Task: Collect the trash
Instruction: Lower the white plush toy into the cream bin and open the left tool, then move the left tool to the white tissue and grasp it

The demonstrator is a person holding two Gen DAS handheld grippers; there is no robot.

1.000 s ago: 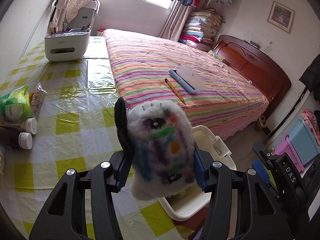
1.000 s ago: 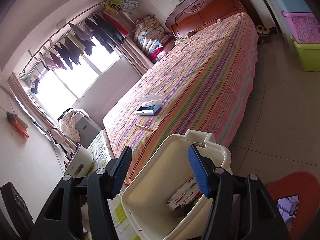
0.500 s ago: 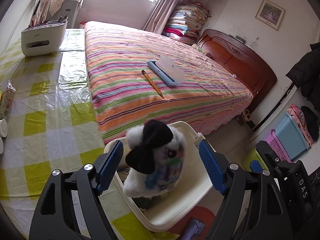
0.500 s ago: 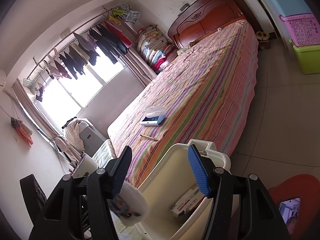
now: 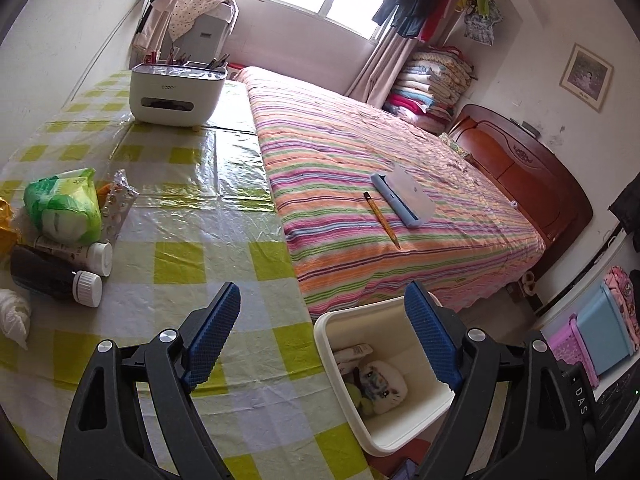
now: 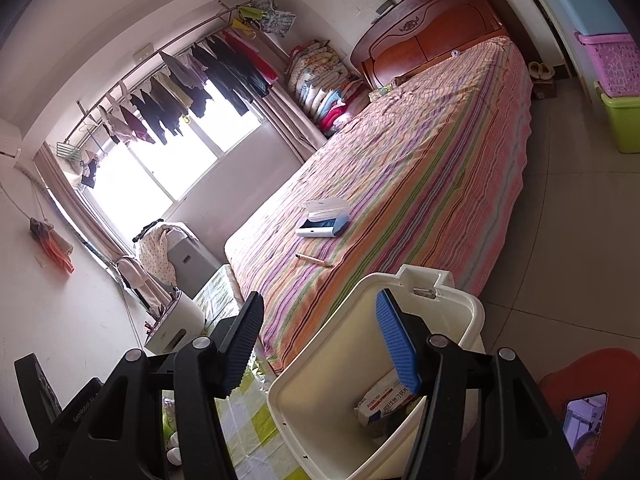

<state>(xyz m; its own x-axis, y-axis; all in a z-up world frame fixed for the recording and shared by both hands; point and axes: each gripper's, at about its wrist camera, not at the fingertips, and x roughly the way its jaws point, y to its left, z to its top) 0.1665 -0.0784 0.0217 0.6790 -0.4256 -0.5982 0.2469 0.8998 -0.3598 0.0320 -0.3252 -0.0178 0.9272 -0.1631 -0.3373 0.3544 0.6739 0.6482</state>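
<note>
A white bin (image 5: 320, 328) hangs tilted beside the table edge, above a red stool. Inside it lie a white plush toy with coloured patches (image 5: 384, 384) and a small carton (image 6: 384, 400). My left gripper (image 5: 322, 296) hovers over the table edge just above the bin; its jaws are opening, wide apart, with nothing between them. My right gripper (image 6: 320, 300) straddles the near rim of the bin (image 6: 460, 300), one pad inside, holding it up. On the table's left lie a green packet (image 5: 64, 208), a blister pack (image 5: 118, 208), two capped bottles (image 5: 84, 284) and crumpled tissue (image 5: 14, 316).
A white organiser box (image 5: 176, 92) stands at the far end of the checked tablecloth (image 5: 224, 216). A striped bed (image 5: 360, 152) with a pencil (image 5: 380, 216) and a blue case (image 5: 404, 200) flanks the table. A phone (image 6: 584, 420) lies on the red stool (image 6: 580, 368). Storage crates (image 6: 620, 120) line the right wall.
My left gripper opened and the plush toy dropped out of it into the bin. The left gripper then drew back and up over the table. The right gripper and bin stayed put.
</note>
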